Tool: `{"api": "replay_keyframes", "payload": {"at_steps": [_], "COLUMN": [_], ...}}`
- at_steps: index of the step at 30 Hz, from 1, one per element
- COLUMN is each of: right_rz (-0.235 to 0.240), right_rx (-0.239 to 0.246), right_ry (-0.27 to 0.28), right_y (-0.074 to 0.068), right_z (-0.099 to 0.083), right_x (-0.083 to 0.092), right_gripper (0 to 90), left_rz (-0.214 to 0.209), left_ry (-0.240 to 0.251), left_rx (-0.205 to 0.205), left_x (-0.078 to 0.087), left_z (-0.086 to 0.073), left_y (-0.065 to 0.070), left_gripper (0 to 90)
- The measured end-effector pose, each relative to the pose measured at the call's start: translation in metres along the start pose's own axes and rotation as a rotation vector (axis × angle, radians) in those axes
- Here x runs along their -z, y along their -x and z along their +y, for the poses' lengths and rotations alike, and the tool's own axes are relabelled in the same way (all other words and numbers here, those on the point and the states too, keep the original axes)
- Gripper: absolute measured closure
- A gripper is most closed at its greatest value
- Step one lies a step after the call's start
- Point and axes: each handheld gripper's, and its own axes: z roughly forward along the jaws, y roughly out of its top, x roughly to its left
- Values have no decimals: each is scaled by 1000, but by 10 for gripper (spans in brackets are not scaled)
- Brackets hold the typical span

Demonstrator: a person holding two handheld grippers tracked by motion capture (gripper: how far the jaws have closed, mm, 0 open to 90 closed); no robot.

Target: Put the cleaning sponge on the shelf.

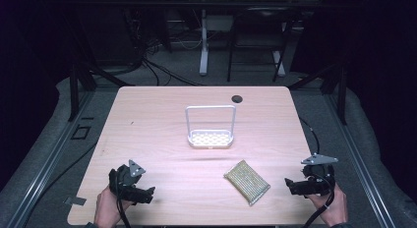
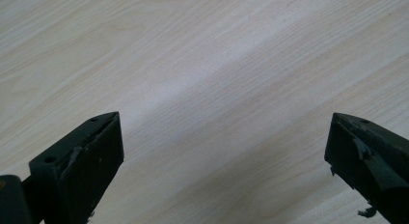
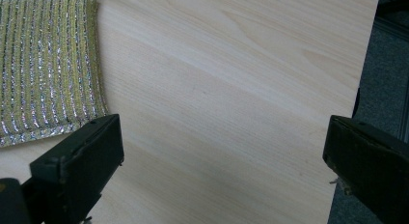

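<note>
High view: one pale wood table (image 1: pixel 162 115) with one white rack (image 1: pixel 210 127) standing upright near the middle, a perforated tray at its base and a tall wire frame above it. One small dark round hole (image 1: pixel 237 98) sits beyond the rack toward the far edge. One sponge (image 1: pixel 246 181), yellow-green and glittery, lies flat on the near right part of the table, well apart from the rack, with bare wood between them. Left gripper (image 1: pixel 146 192) is at the near left, held in one hand (image 1: pixel 105 208); right gripper (image 1: pixel 290 184) is at the near right, held in the other hand (image 1: pixel 334 206), near the sponge but not touching it.

Left gripper view: two black jaws spread wide apart over bare wood grain, gripping nothing.

Right gripper view: jaws wide apart, empty. The sponge (image 3: pixel 46 64) lies beyond the left jaw; contact cannot be told. The table edge and grey floor (image 3: pixel 388 64) are on the right.
</note>
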Motion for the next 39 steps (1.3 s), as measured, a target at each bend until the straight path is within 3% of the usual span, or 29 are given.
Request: {"api": "replay_keyframes", "payload": {"at_steps": [18, 39], "right_rz": [31, 161], "right_rx": [28, 120], "right_ry": [2, -13], "right_y": [-15, -62], "right_z": [7, 26], "right_x": [0, -16], "right_gripper": [0, 0], "left_rz": [-19, -27], "left_ry": [-10, -15], "left_rx": [-6, -12], "left_x": [-2, -3], "left_z": [0, 1], "left_y": [0, 0], "left_gripper": [0, 0]}}
